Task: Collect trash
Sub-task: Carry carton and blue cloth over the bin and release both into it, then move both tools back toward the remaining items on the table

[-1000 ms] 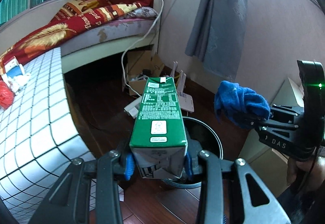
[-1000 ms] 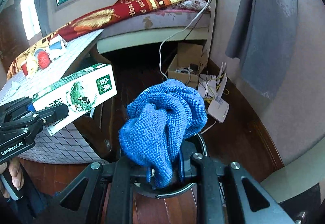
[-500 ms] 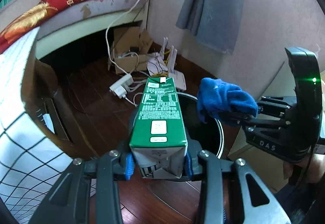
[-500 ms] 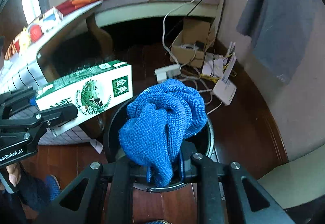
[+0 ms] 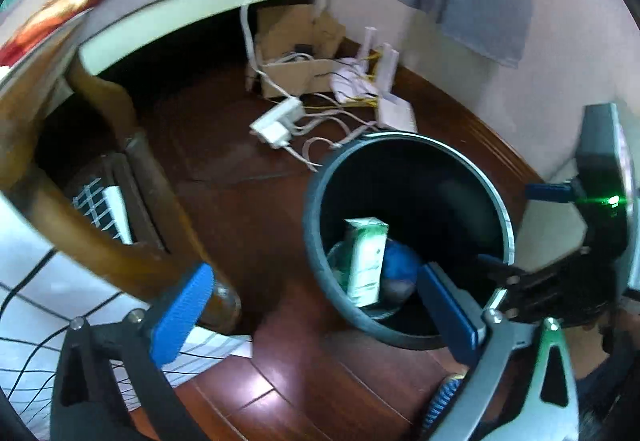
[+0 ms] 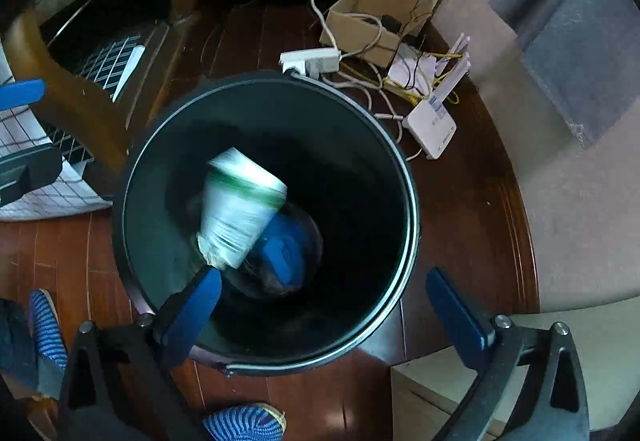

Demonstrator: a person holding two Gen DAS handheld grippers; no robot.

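While both of my grippers hang over the black trash bin [image 6: 404, 177], their jaws are swinging open and nothing sits between the blue pads of either one. My left gripper [image 5: 316, 309] points down at the near left edge of the bin, one pad over the wooden floor [image 5: 256, 209] and the other over the bin's near rim. My right gripper [image 6: 320, 305] is more squarely above the bin mouth, pads spread to either side of the near rim.

Inside the bin I see the green and white milk carton [image 6: 240, 209], tilted and blurred, free of both grippers. Just beside it on the right, lower in the bin, lies the blue cloth [image 6: 286, 249], partly covered by the carton. From my left wrist view the carton [image 5: 365, 261] stands nearly upright against the near left wall with the cloth [image 5: 400, 259] at its right.

Beyond the bin, on the floor by the wall, are a white power strip [image 6: 312, 59], a tangle of cables, a cardboard box [image 6: 372, 15] and a white router [image 6: 434, 125]. A curved wooden table leg [image 5: 132, 161] stands to the left. At the near edge I see blue striped slippers [image 6: 244, 423].
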